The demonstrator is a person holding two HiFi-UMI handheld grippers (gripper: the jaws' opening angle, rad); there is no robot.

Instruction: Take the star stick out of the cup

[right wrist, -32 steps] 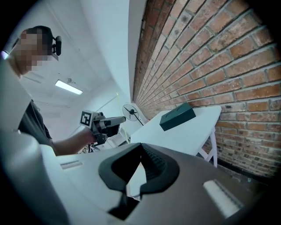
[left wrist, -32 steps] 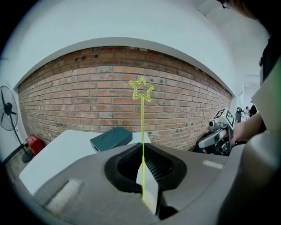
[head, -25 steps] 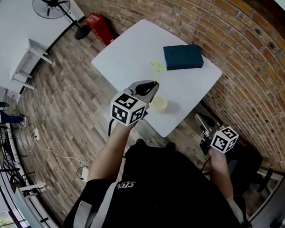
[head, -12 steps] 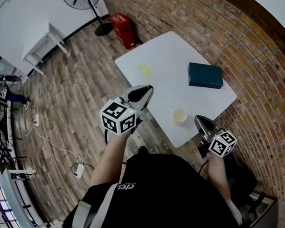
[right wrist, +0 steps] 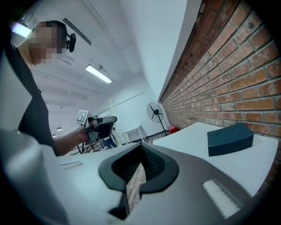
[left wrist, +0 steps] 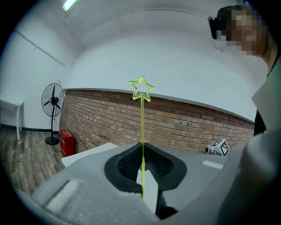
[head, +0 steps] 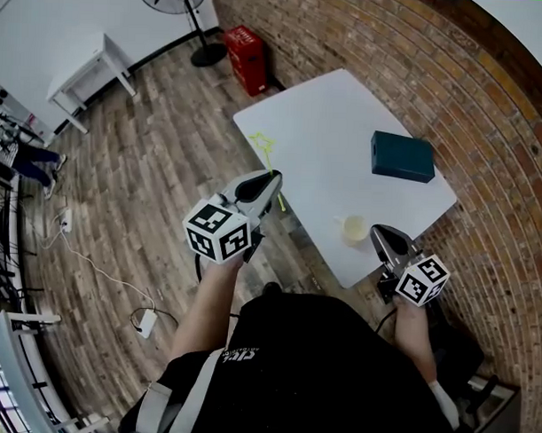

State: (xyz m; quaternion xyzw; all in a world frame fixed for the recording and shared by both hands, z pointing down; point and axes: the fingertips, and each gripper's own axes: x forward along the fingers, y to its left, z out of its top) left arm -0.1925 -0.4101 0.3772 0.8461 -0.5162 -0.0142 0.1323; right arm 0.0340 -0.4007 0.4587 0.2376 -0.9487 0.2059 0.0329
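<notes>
Holds star stick [left wrist: 142, 127] pinched in left gripper [head: 270, 181], star upright above the jaws, well apart from cup [head: 354, 230]; has right gripper [head: 382, 235] closed and empty, near cup on surface [head: 327, 133].

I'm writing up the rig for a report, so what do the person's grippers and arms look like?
Both the left gripper and right gripper have smooth grey shells with black ribbed pads, tapering to a point. Each carries a white cube printed with black square markers. The person wears a black short-sleeved top.
</notes>
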